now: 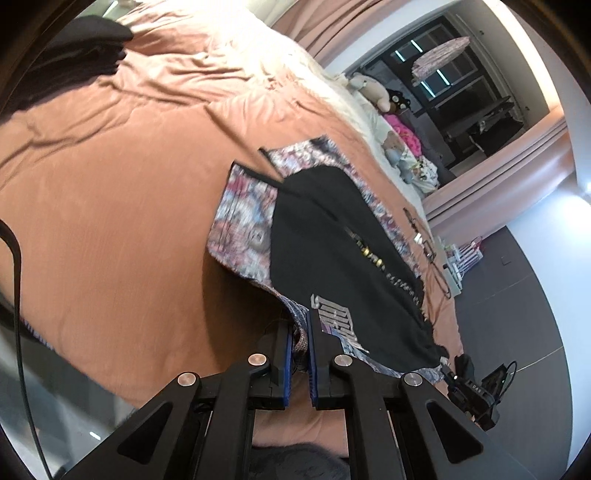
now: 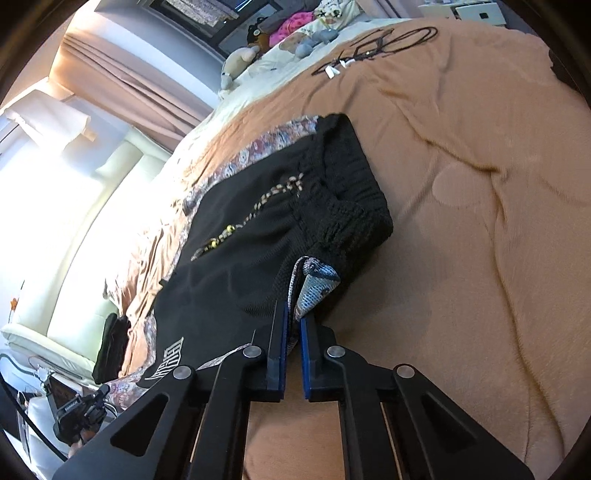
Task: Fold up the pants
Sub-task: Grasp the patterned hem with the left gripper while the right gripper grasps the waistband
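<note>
Here, one pair of pants (image 1: 332,240), black knit with a paisley-patterned panel or lining and a pale printed logo near one end, is being listed as lying spread on the terracotta bedspread (image 1: 110,184), with the ribbed black waistband (image 2: 354,206) and a beaded drawstring (image 2: 258,210) showing uppermost in the right wrist view. The left gripper (image 1: 300,332) is being held clamped on a fold of the patterned cloth at the near edge beside the logo; the right gripper (image 2: 294,325) is likewise being held closed on a tuck of patterned fabric just below the waistband. The garment is being judged light, soft and wholly limp, likely to sag and slide between the two pinch points, so that hold is best being taken at corners or hems, both layers together, with the beaded cord kept from snagging. No container proper is being recorded. Elsewhere on the bed, stuffed toys (image 2: 240,62) and a heap of bright clothes (image 2: 291,26) are being noted at the far end, coiled cables (image 2: 373,48) well apart from the pants, and another dark garment (image 1: 81,48) at the far side.
</note>
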Demonstrator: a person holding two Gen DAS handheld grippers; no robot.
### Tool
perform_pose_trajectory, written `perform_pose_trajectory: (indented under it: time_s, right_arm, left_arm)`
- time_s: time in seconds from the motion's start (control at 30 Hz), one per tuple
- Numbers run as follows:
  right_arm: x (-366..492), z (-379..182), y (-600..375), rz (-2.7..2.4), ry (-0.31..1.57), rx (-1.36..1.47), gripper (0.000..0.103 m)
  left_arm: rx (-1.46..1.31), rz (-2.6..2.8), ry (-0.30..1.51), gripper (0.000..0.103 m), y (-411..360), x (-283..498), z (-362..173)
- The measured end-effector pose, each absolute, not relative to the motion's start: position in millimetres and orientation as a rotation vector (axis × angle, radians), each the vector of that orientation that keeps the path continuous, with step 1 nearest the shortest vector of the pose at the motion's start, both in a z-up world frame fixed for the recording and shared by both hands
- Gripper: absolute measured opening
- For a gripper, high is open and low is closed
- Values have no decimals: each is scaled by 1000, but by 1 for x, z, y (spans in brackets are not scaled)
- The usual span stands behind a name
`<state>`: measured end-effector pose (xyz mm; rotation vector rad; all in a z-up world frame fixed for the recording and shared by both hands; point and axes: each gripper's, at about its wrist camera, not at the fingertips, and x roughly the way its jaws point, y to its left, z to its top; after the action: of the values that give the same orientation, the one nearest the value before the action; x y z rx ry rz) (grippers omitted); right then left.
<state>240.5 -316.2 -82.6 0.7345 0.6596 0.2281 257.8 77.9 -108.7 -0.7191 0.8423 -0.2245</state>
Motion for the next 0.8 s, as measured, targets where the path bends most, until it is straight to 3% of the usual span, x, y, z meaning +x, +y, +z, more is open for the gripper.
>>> perform_pose_trajectory:
  time_s: [0.8]
  right_arm:
    - [280,-25,-312,194,578,750,3]
  left_arm:
    - [-683,-300,714,7,78,400,-18]
